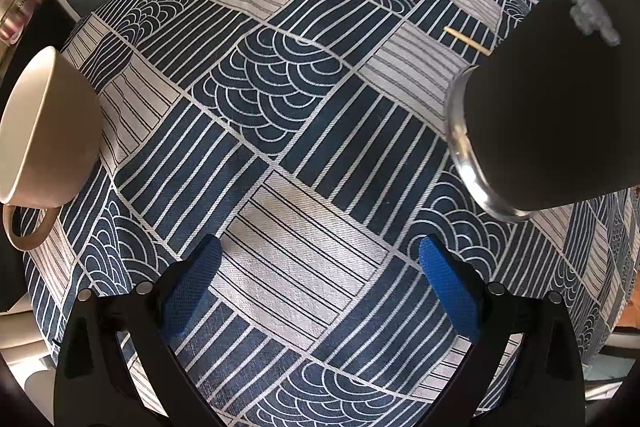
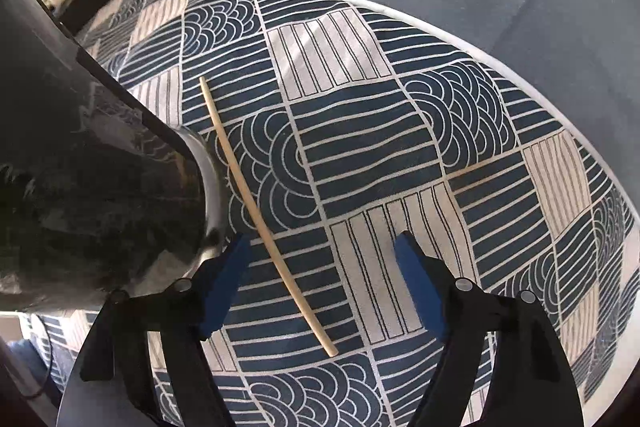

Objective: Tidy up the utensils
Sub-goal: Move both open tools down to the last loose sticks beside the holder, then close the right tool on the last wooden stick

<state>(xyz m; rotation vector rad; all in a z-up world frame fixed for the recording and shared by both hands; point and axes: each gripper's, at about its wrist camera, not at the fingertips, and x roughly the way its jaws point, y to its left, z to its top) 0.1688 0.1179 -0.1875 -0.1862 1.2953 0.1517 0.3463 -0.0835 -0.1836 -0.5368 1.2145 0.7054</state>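
Between the right hand-held gripper's (image 2: 322, 247) wide fingers lies a chopstick (image 2: 256, 205); left hand-held gripper (image 1: 320, 253) hovers wide, empty, over the desk (image 1: 304, 131).

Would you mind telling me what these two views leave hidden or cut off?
- Left wrist view: the chopstick shows only its tip; the black container covers the rest.
- Right wrist view: the container's opening is cut off by the left edge.
- Left wrist view: the cup is cropped at the left edge.
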